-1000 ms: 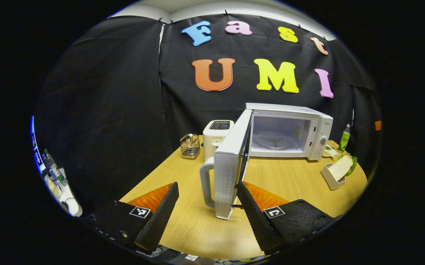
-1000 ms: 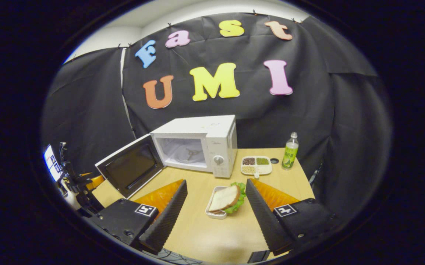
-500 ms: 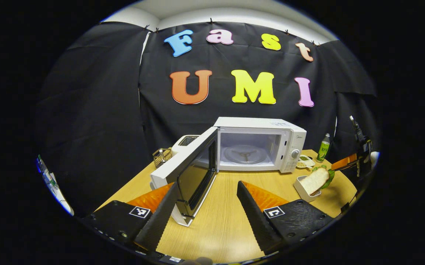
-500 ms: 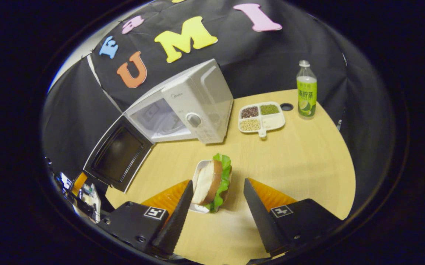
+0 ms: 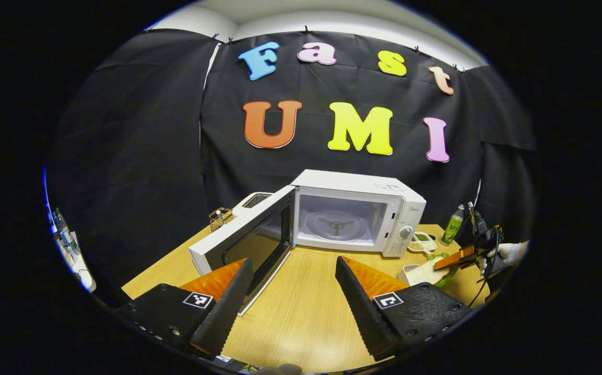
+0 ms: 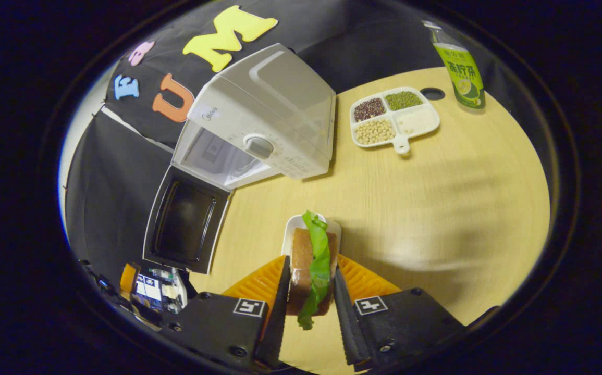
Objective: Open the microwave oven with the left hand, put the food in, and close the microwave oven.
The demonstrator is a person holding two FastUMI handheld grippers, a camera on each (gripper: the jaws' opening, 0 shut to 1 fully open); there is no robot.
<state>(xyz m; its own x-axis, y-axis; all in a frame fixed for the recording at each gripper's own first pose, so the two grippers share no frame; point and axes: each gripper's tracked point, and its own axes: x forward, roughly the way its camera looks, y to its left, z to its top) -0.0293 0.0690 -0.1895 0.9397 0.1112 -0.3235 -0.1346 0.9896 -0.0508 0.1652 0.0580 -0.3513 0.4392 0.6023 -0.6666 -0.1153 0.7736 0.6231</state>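
With the microwave (image 5: 355, 211) door (image 5: 243, 242) already swung wide, the step in hand is picking up the food: the right gripper (image 6: 308, 299) has closed both fingers on the sandwich (image 6: 312, 265), which stands on edge in its small white dish (image 6: 294, 229) on the table (image 6: 436, 208), while the left gripper (image 5: 293, 291) hangs open and empty before the oven. Next, the sandwich likely needs lifting and carrying left into the cavity, past the open door. A divided tray of beans (image 6: 394, 117) and a green bottle (image 6: 459, 65) stand well clear behind.
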